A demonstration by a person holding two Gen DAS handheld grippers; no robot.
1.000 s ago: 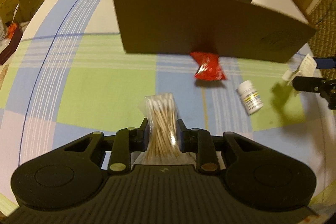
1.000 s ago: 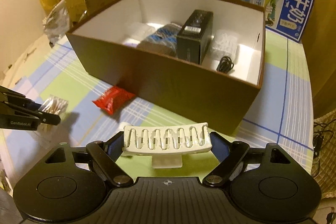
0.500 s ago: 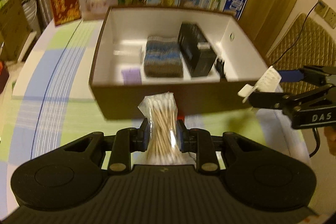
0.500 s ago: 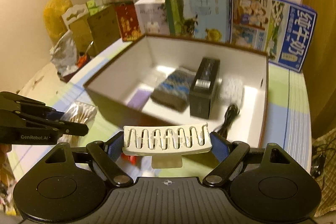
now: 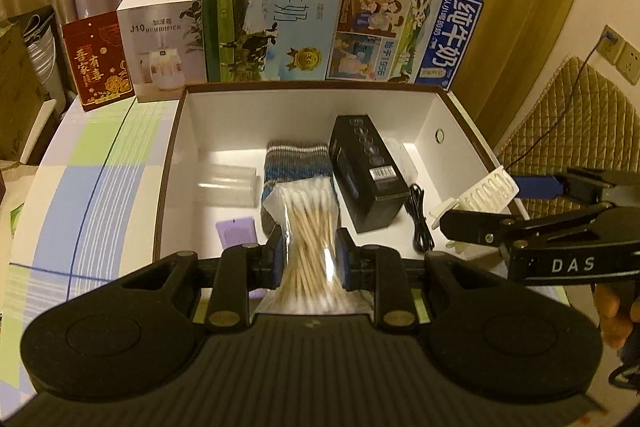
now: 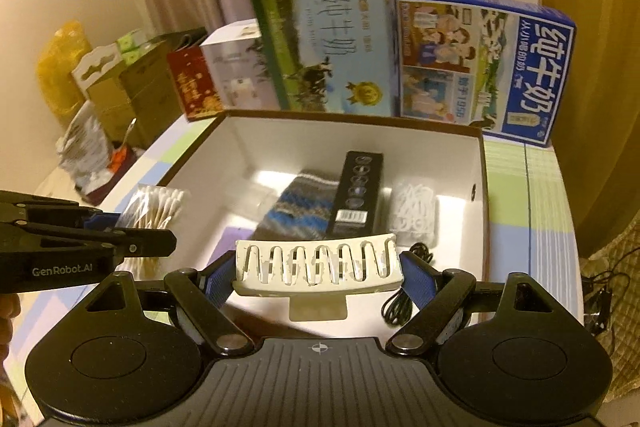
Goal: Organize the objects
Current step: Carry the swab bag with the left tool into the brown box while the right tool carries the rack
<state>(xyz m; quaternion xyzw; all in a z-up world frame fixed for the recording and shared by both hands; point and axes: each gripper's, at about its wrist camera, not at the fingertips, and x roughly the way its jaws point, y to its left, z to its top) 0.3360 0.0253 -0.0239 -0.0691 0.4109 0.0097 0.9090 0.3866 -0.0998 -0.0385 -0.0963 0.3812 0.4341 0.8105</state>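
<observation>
My left gripper (image 5: 310, 251) is shut on a clear bag of cotton swabs (image 5: 307, 223), held above the near wall of the brown box (image 5: 168, 163) with white inside. My right gripper (image 6: 318, 269) is shut on a white hair claw clip (image 6: 316, 263), also over the box's near edge (image 6: 188, 159). In the left wrist view the right gripper (image 5: 492, 203) and clip (image 5: 486, 187) hang at the box's right side. The right wrist view has the left gripper (image 6: 132, 227) and swab bag (image 6: 154, 205) at the box's left.
Inside the box lie a striped knit cloth (image 5: 296, 159), a black carton (image 5: 366, 171), a black cable (image 5: 418, 215), a purple card (image 5: 236, 233), a clear case (image 5: 228, 183) and a white packet (image 6: 414, 211). Milk cartons (image 5: 272, 11) and gift boxes (image 5: 100, 59) stand behind. A chair (image 5: 572, 119) is at right.
Both grippers rose from the tablecloth and moved forward over the box with their loads. The red packet and white bottle on the table have dropped out of view.
</observation>
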